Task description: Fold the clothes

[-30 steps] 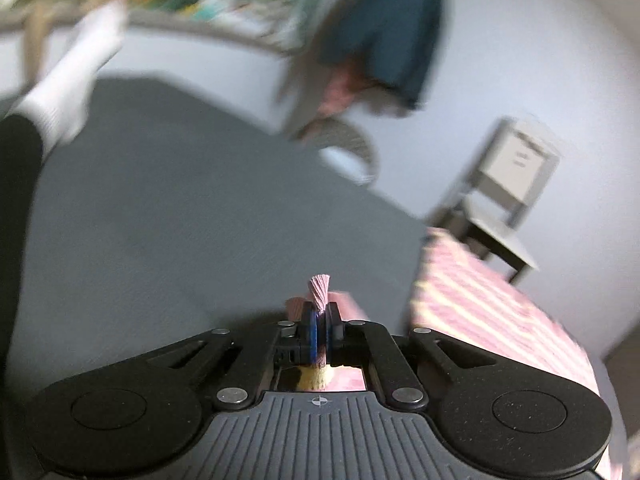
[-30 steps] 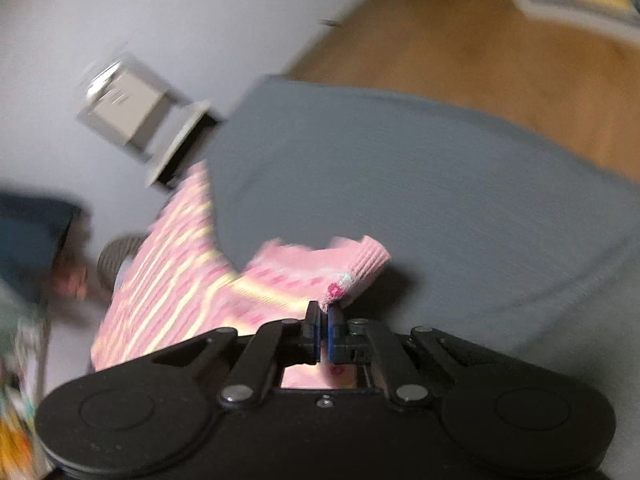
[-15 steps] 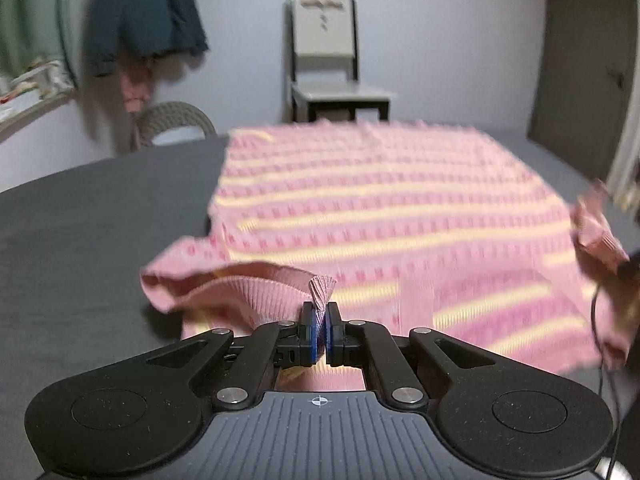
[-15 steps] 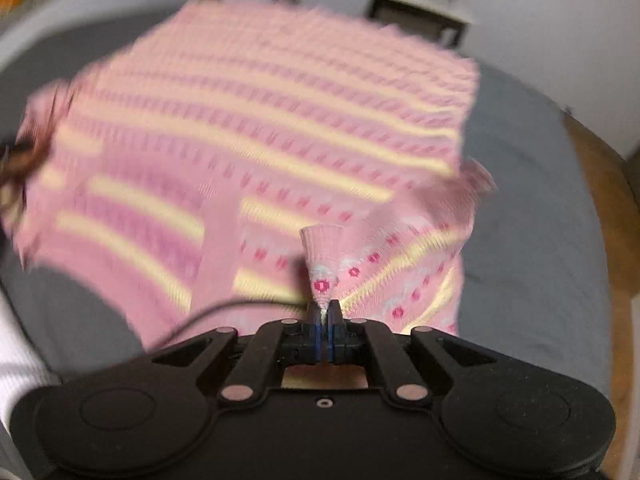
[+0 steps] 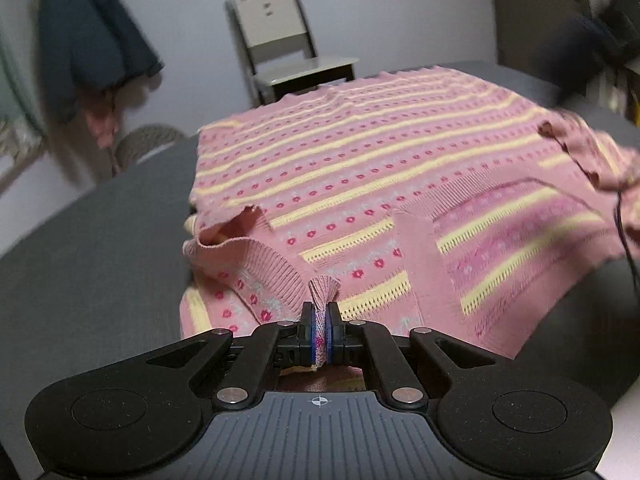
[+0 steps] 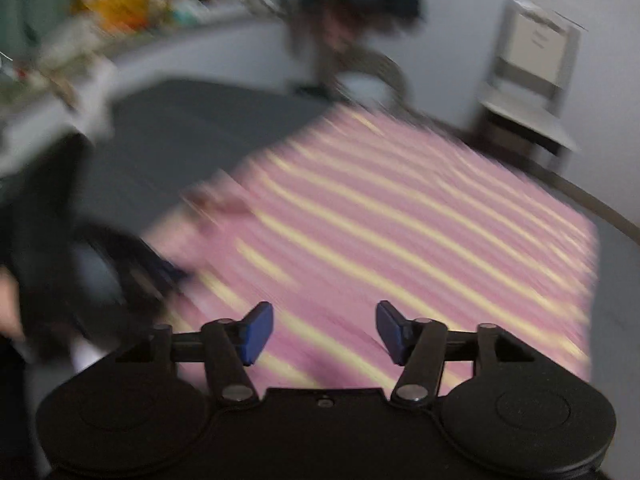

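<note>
One pink knitted sweater (image 5: 380,184) is lying spread over the dark grey surface (image 5: 100,248), and it is the only garment on that surface; its yellow stripes and rows of small red flowers are running across it. The far edge of the sweater is pointing to the single pale chair (image 5: 280,40) by the wall, and one dark jacket (image 5: 88,40) is hanging left of that chair.

The left gripper (image 5: 320,334) is clenching a small tuft of the ribbed knit at the near edge of the sweater, and from this pinch a ribbed band is rising in a loose curl. The right gripper (image 6: 324,332) is hovering over the stripes with its blue pads (image 6: 258,332) standing wide apart and nothing between them (this view is very blurred, so fine details are lost).

I am judging the sweater as light, soft and stretchy: it is bunching and sagging wherever it is lifted, and it will not keep any shape by itself. It is not fragile, but a thin pinch of knit can slip or pull long. The ribbed bands and the corners seem the firmest places for taking hold, with two grippers well apart on the same edge, so the cloth is staying flat while it is folded over.
</note>
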Demonstrator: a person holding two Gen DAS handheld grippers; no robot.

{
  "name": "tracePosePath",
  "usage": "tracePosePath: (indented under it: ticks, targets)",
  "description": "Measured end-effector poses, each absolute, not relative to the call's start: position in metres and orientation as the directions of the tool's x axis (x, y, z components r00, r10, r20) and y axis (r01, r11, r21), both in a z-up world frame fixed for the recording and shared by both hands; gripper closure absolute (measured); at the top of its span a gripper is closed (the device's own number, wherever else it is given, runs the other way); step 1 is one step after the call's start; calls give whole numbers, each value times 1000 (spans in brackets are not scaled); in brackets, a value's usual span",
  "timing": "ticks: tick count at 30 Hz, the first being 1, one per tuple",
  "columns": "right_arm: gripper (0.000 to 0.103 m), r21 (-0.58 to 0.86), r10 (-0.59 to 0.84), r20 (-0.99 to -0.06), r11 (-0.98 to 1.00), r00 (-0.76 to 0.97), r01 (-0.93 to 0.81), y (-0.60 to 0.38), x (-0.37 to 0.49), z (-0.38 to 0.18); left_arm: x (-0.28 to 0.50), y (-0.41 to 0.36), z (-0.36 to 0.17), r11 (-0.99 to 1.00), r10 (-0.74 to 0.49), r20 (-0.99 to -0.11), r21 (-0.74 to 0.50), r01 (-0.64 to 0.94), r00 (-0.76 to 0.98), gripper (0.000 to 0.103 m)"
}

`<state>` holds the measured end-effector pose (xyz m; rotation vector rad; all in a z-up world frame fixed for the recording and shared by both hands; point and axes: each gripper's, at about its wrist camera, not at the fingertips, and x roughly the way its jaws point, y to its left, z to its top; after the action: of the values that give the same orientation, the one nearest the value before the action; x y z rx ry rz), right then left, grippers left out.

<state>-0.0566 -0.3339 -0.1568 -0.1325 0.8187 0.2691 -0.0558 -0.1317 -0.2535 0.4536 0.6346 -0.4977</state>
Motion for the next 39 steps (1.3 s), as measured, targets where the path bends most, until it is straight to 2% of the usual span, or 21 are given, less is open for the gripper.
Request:
tracePosePath:
  ticks: [4,7,12,16,17,19,20,25,28,30,34,37,39]
  targets:
    - [46,-101,212,-722,909,658,-404,-282,2,-168,-62,-132,-255,754,-308,-650,280,595,695,99]
    - [65,-139,197,-758,883,622,-448,-260,46,-192,-65,-130,-255,745,-314,-647,286,603,695,99]
    - [65,-259,177,-784,777,594,-574,-232,76,-224,-63,-128,-252,761,-326,-649,251,598,687,99]
    - [64,-388,137,-746,706,651,-593,-215,82,-239,-58,-125,-250,780,-333,-654,213,588,679,99]
    - [72,-398,146,-741,691,656,-603,-213,84,-242,-57,-125,-250,784,-333,-656,207,586,677,99]
    - [98,-368,187,-740,691,646,-622,-211,83,-241,-56,-125,-249,787,-335,-655,201,584,677,99]
    - [99,-345,205,-741,701,640,-624,-212,84,-239,-55,-125,-249,788,-336,-655,198,583,677,99]
    - [99,-218,217,-687,849,693,-482,-240,90,-219,-61,-125,-247,771,-318,-658,240,590,683,99]
    - [99,-109,164,-752,924,638,-366,-265,101,-234,-64,-125,-246,760,-307,-659,264,594,686,100]
    - [99,-65,140,-804,945,577,-319,-278,106,-252,-61,-123,-247,765,-324,-677,224,604,661,100]
    - [98,29,209,-789,952,578,-305,-295,104,-260,-58,-124,-248,772,-318,-694,206,601,646,99]
    - [93,44,218,-801,950,557,-308,-298,104,-260,-58,-124,-247,772,-309,-704,208,601,640,99]
    - [84,6,204,-809,941,552,-339,-296,103,-256,-62,-125,-245,753,-301,-705,237,614,642,99]
